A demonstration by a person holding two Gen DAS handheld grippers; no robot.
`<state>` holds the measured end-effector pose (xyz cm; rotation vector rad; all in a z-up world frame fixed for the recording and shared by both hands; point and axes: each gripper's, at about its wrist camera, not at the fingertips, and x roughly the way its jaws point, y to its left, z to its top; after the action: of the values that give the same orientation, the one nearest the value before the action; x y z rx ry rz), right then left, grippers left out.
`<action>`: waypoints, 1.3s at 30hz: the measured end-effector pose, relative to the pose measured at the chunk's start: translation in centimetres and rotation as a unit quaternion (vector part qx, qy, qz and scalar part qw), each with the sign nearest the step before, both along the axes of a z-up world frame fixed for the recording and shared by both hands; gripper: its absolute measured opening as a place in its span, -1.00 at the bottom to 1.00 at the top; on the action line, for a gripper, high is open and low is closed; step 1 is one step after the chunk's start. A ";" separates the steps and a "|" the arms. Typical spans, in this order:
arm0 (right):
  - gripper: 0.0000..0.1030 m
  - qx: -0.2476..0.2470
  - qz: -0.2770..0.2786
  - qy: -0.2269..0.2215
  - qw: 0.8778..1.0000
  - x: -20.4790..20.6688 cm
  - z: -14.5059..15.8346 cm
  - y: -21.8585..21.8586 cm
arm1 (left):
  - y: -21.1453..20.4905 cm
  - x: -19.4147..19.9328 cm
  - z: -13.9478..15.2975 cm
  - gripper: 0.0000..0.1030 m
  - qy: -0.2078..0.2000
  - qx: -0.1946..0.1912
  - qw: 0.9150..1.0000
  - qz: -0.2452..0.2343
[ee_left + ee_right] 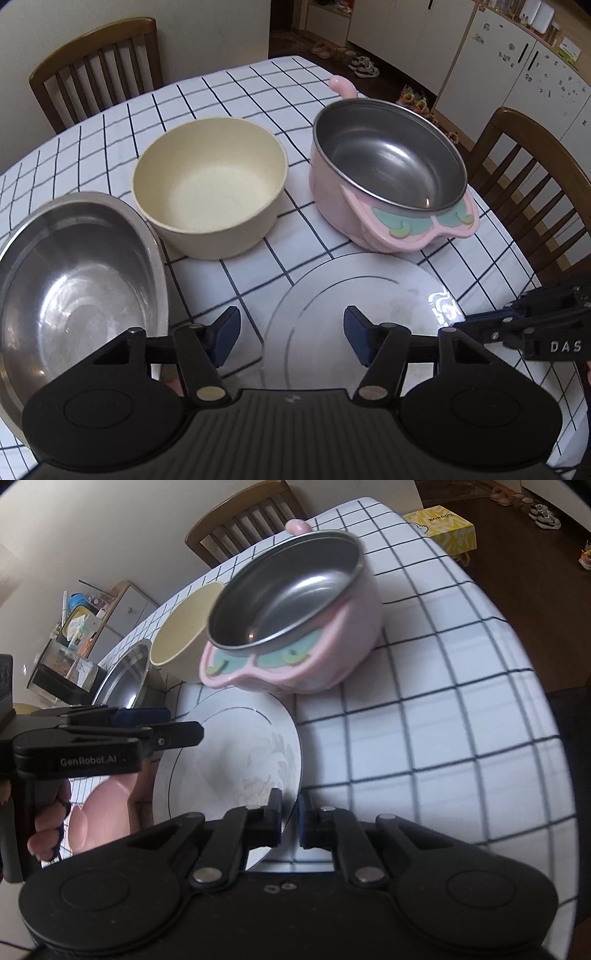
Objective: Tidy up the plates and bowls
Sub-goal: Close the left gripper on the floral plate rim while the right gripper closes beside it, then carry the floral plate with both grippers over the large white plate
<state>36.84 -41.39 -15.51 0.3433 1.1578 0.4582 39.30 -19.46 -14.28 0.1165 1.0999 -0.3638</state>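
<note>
A white plate (pixel 354 314) (pixel 236 760) is lifted over the checked table. My right gripper (pixel 290 821) is shut on the plate's near rim; it shows at the right in the left wrist view (pixel 480 326). My left gripper (pixel 291 334) is open and empty above the plate's left part; it also shows in the right wrist view (pixel 184 723). Behind the plate stand a pink bowl with a steel liner (pixel 388 173) (pixel 291 616), a cream bowl (pixel 210 188) (pixel 181 631) and a steel bowl (pixel 74 280) (pixel 125 675). A pink dish (pixel 99 819) lies under the plate.
The table (pixel 258 258) carries a white cloth with a dark grid. Wooden chairs stand at the far left (pixel 96 70) and at the right (pixel 524 184). A yellow box (pixel 439 528) sits past the table's far edge. A cluttered shelf (pixel 74 638) stands to the left.
</note>
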 end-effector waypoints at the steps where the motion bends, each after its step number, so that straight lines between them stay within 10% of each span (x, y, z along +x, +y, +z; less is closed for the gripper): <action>1: -0.84 -0.002 0.003 0.001 1.000 -0.1 0.1 -0.6 | 0.0 -0.1 -0.1 0.14 0.005 -0.004 1.000 0.001; 21: -0.68 -0.006 0.017 0.005 1.000 0.1 0.3 -2.8 | 1.3 -3.0 -1.8 -0.66 0.075 -0.071 0.993 0.062; 39: -0.85 -0.025 0.010 0.002 1.000 -2.9 3.1 -2.1 | 3.2 -7.7 0.2 -0.76 0.066 -0.106 0.987 0.098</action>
<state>33.97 -43.53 -12.44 0.2894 1.1764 0.4458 31.55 -16.25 -14.12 -0.2052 1.1846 -0.3114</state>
